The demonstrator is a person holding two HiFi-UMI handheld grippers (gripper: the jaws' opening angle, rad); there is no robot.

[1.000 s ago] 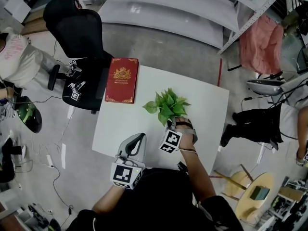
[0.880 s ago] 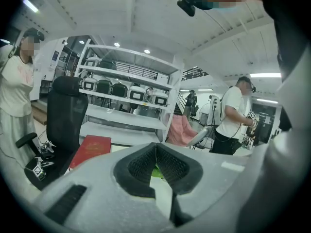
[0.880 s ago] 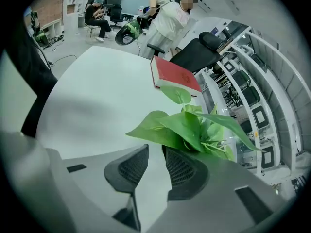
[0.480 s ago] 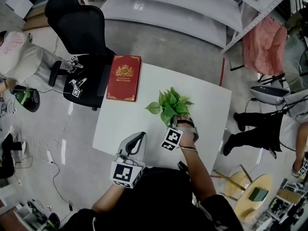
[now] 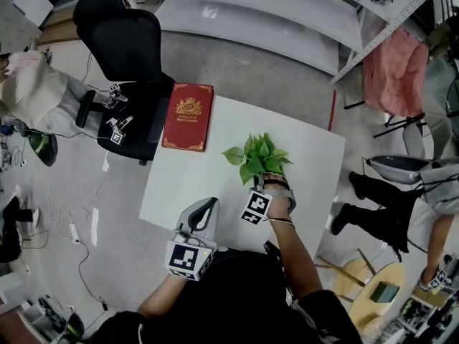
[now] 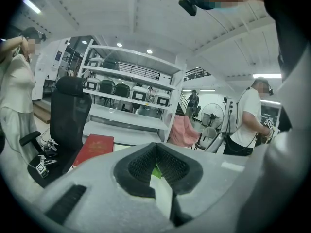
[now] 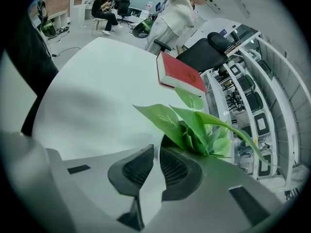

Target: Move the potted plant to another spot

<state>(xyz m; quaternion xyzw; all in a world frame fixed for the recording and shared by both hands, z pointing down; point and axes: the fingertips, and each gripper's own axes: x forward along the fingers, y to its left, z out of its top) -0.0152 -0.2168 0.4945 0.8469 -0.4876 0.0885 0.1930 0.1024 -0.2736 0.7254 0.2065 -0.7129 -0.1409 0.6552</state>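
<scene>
The potted plant point(image 5: 257, 156), with bright green leaves, stands right of centre on the white table point(image 5: 186, 181). My right gripper point(image 5: 267, 182) reaches into it from the near side. In the right gripper view the leaves point(image 7: 194, 127) rise just behind the right gripper point(image 7: 158, 152), and its jaws stand pressed nearly together at the dark pot point(image 7: 168, 141). My left gripper point(image 5: 207, 204) rests at the table's near edge, left of the plant and apart from it. In its own view the left gripper point(image 6: 155, 147) is shut with nothing held. The pot is hidden under leaves in the head view.
A red book point(image 5: 188, 117) lies at the table's far left corner. Beyond it stands a black office chair point(image 5: 122, 49). White shelving point(image 5: 251, 13) runs along the back. A person point(image 5: 391, 210) stands right of the table, and another person point(image 5: 32, 92) is at far left.
The head view has shifted slightly. The plant and both grippers keep their places on the table. The person on the right has stepped along the floor.
</scene>
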